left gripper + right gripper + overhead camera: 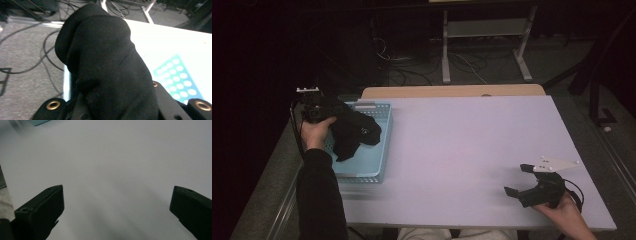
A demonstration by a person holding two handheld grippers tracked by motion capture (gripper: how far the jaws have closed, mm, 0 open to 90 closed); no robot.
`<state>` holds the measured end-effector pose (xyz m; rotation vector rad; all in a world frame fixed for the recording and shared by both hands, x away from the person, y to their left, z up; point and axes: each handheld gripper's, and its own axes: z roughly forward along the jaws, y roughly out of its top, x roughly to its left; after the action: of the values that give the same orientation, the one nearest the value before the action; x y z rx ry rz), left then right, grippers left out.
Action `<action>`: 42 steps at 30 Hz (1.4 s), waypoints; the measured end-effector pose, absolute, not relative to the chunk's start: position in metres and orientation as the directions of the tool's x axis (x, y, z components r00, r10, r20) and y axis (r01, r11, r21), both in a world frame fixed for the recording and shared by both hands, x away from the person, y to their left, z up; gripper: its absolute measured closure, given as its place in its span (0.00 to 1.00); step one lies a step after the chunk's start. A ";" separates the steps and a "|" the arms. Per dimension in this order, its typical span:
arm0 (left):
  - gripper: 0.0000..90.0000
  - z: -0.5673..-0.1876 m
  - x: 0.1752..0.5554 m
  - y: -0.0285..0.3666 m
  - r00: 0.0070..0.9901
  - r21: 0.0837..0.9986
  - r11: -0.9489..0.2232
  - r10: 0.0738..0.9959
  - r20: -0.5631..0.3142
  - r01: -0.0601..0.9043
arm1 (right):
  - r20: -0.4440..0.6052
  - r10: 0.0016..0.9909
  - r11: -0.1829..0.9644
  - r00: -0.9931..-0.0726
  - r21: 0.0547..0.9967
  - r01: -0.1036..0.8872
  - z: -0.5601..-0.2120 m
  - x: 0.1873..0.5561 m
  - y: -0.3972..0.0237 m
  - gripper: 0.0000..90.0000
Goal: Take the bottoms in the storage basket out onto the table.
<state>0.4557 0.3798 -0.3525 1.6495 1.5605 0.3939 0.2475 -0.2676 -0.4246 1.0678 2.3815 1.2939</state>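
While clamped in the left hand-held gripper (333,116), black cloth (354,132) hangs over basket (379,150), right hand-held gripper (515,180) agape.

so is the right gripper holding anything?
No, in the right gripper view the right gripper has its jaws wide apart over the bare white table, with nothing between them.

Left gripper (329,112) clamped; right gripper (518,180) gapes (jaws wide apart).

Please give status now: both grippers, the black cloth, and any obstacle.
Left gripper shut on black cloth, over blue basket. Right gripper open, empty, low over white table. Nothing in the way.
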 end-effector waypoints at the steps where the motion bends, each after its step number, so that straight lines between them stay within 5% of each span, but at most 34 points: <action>1: 0.85 -0.351 0.456 0.379 0.188 0.721 0.096 0.934 -0.303 0.686 | 0.136 0.692 0.346 -0.709 0.800 0.491 -0.424 0.247 -0.268 0.00; 21: 0.85 -0.336 0.445 0.366 0.242 0.721 0.140 0.884 -0.400 0.679 | 0.135 0.690 0.349 -0.711 0.798 0.491 -0.425 0.249 -0.266 0.00; 42: 0.85 -0.299 0.434 0.344 0.338 0.728 0.047 0.864 -0.374 0.684 | 0.140 0.689 0.343 -0.711 0.801 0.490 -0.424 0.249 -0.265 0.00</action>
<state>0.4342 0.3439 -0.2992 1.6891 1.4009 0.2467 0.2494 -0.2650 -0.4241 1.0660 2.3830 1.3009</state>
